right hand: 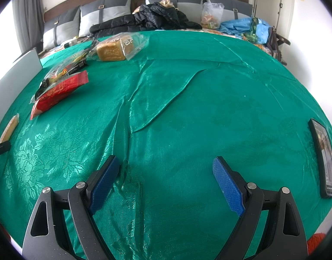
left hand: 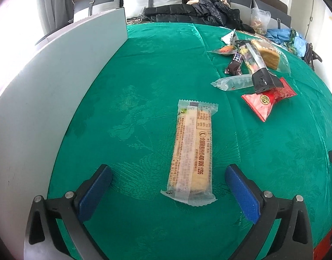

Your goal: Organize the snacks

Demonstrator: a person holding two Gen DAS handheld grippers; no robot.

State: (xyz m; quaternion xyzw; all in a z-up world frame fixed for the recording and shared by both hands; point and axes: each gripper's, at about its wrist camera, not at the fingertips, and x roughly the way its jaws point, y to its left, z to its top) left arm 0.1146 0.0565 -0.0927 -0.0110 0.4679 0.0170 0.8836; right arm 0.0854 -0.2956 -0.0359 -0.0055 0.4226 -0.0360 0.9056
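Both my left gripper (left hand: 168, 173) and right gripper (right hand: 166, 165) gape empty; biscuit pack (left hand: 191, 149) lies between left fingers, so closing on it comes next.

Long wrapped bar (left hand: 193, 149) lies lengthwise on the tablecloth (left hand: 144, 75), between the spread fingers of the left gripper (left hand: 168, 174); board (left hand: 57, 82) stands along its left; snack pile (left hand: 254, 69) lies behind and right — bread pack (right hand: 117, 48) farthest back; phone (right hand: 324, 158) at the far right edge
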